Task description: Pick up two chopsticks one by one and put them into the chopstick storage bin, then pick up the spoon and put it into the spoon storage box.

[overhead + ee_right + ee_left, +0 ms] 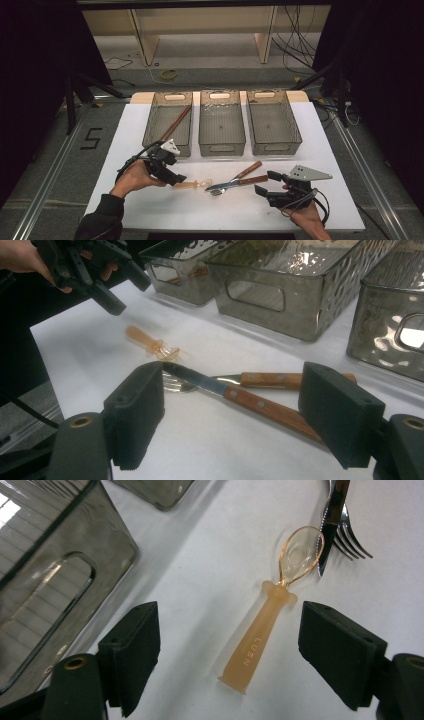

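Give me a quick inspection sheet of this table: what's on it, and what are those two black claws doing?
Surface: white table, three grey bins in a row at the back.
Job's things: amber spoon lying flat; knife crossing a fork, both wooden-handled.
Clutter: brown sticks in the leftmost bin.
Grippers: left gripper open, jaws either side of the spoon handle; right gripper open over the knife.
Cables: one trailing from each gripper; more on the floor behind.
Surroundings: wooden bench legs, dark curtains.
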`<state>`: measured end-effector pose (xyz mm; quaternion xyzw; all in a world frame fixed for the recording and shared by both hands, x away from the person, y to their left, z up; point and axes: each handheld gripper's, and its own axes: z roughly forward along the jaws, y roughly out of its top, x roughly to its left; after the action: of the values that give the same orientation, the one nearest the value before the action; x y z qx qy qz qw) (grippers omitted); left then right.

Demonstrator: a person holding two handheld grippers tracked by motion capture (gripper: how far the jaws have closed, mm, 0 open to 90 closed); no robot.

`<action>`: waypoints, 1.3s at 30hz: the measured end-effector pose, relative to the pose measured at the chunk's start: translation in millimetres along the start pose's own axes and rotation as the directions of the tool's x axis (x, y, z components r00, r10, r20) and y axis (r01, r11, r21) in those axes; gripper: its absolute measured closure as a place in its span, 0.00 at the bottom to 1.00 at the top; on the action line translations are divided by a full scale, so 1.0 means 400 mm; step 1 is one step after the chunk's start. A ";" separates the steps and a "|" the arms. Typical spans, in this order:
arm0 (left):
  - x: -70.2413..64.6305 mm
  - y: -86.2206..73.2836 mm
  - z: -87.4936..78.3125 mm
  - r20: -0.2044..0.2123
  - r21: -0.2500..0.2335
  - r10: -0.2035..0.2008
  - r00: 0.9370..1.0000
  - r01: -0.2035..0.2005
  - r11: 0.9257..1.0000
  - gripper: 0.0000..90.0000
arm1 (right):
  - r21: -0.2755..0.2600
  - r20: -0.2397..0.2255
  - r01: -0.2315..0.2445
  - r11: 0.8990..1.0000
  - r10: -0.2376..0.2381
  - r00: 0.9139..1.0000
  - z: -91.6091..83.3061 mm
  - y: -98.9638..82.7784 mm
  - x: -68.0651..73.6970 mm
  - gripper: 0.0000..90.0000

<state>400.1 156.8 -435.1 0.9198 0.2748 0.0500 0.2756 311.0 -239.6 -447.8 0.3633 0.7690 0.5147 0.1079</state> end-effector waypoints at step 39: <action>-0.041 -0.004 0.089 0.064 0.173 0.127 0.990 -0.137 0.975 0.52 | 0.008 -0.002 0.009 1.000 -0.009 1.000 0.005 0.001 0.002 0.30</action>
<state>394.2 132.0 -465.0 0.9579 0.2089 0.0192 0.1958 311.7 -237.4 -448.1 0.3596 0.7730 0.5114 0.1079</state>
